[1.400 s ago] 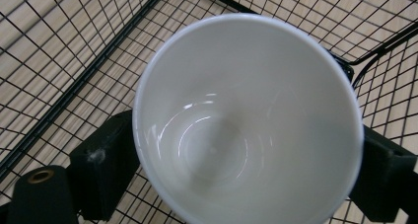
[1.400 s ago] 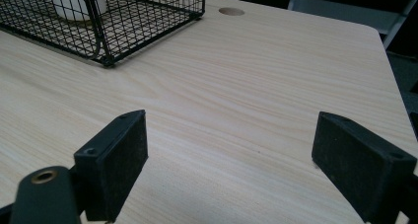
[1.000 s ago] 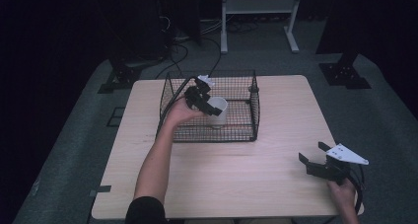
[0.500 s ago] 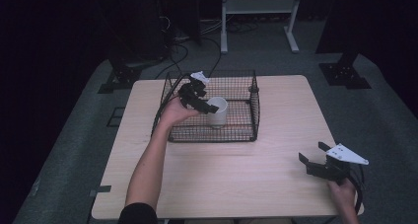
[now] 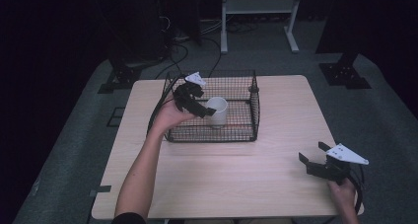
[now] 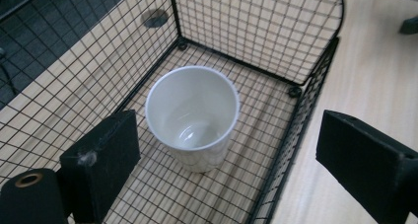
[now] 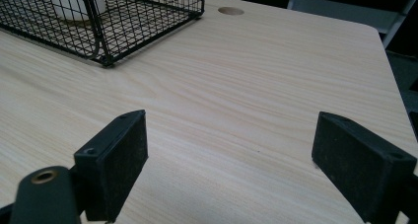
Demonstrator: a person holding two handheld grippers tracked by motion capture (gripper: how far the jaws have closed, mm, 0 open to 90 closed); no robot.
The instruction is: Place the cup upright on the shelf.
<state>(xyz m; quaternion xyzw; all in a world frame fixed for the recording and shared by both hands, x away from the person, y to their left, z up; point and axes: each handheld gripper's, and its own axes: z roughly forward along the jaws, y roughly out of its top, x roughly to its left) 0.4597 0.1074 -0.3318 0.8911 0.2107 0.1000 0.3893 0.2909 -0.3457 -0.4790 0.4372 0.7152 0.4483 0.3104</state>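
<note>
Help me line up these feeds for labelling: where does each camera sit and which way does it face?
High view: above the person's side, facing forward and down on the table; both forearms, left gripper, right gripper.
Left gripper view: rides that gripper, looking down into the wire basket at the white cup; its open fingers show.
Right gripper view: low over bare tabletop; open fingers.
All three share basket and cup.

High camera above the table (image 5: 276, 135), claw cameras close and low, all sharing the wire basket (image 5: 246, 110).
</note>
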